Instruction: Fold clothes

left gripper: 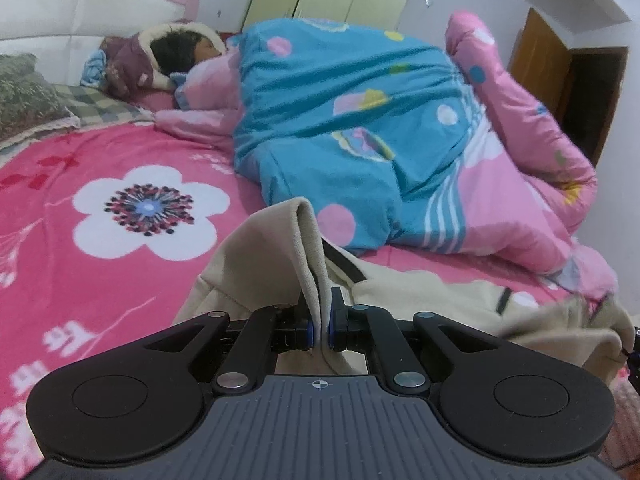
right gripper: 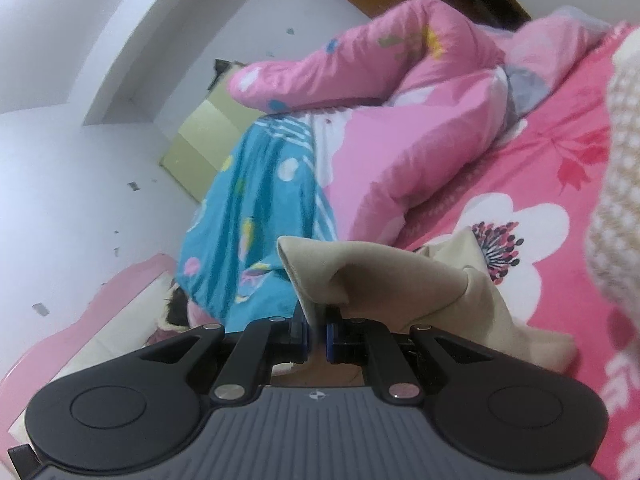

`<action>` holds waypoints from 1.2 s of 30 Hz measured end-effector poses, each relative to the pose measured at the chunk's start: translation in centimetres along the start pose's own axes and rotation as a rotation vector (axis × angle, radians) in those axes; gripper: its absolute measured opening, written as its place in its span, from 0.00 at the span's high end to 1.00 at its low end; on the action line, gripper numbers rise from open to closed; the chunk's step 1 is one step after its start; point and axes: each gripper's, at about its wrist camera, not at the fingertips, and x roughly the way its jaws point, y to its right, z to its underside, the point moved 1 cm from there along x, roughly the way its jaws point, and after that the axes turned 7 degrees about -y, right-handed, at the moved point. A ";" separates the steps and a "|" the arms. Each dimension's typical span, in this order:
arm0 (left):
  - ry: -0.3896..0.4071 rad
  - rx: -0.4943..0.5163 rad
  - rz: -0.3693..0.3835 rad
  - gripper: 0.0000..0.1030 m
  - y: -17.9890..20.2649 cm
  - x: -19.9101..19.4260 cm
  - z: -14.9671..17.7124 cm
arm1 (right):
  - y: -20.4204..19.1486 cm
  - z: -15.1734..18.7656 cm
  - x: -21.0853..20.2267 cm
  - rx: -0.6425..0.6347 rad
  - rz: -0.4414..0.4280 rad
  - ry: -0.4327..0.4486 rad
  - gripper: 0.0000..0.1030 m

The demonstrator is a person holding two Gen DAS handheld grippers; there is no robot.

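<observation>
A beige garment (left gripper: pixel 420 292) with black trim lies crumpled on the pink flowered bedspread (left gripper: pixel 100 272). My left gripper (left gripper: pixel 321 322) is shut on a raised fold of this cloth, which stands up in a ridge above the fingers. In the right wrist view, tilted sideways, my right gripper (right gripper: pixel 317 330) is shut on another edge of the beige garment (right gripper: pixel 380 276), which bunches over the fingers and hangs to the right. Both pinched edges are lifted off the bed.
A person (left gripper: pixel 180 46) lies asleep at the head of the bed under a blue and pink quilt (left gripper: pixel 360 120) that fills the far side. Pillows (left gripper: pixel 28 92) sit at the far left. A knitted cream sleeve (right gripper: pixel 616 184) shows at the right edge.
</observation>
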 end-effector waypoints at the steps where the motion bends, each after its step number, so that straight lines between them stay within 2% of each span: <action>1: -0.008 -0.001 -0.004 0.95 0.0 1.0 -0.1 | 0.6 -0.1 1.0 0.016 0.010 -0.007 0.93; 6: -0.052 -0.024 -0.014 0.89 -0.3 5.7 -0.5 | 4.0 -0.4 5.4 0.117 0.067 -0.050 0.92; 11: -0.088 -0.168 0.060 0.69 -2.3 8.2 -0.2 | 7.2 -0.3 8.7 0.219 0.093 -0.096 0.86; 14: -0.045 -0.266 0.143 0.53 -3.5 8.0 -0.5 | 7.7 -0.6 9.1 0.224 0.066 -0.094 0.79; 15: -0.026 -0.297 0.166 0.46 -3.8 7.8 -0.7 | 7.7 -0.8 9.0 0.221 0.054 -0.089 0.73; 18: 0.039 -0.392 0.218 0.37 -4.8 6.5 -1.4 | 7.4 -1.6 8.3 0.218 0.024 -0.050 0.62; 21: 0.087 -0.408 0.215 0.34 -4.9 4.8 -2.1 | 7.2 -2.3 6.9 0.229 0.003 -0.009 0.61; 24: 0.089 -0.382 0.217 0.33 -4.5 2.8 -1.8 | 6.7 -2.1 4.9 0.234 -0.017 -0.023 0.61; 28: 0.024 -0.334 0.228 0.31 -3.7 0.0 0.7 | 5.9 -0.9 1.8 0.230 -0.034 -0.080 0.59; 32: -0.047 -0.305 0.217 0.31 -3.0 -1.6 3.8 | 5.9 1.6 -1.2 0.248 -0.004 -0.188 0.53; 36: -0.108 -0.314 0.213 0.31 -2.8 -2.5 6.7 | 6.0 3.8 -3.4 0.259 0.037 -0.273 0.53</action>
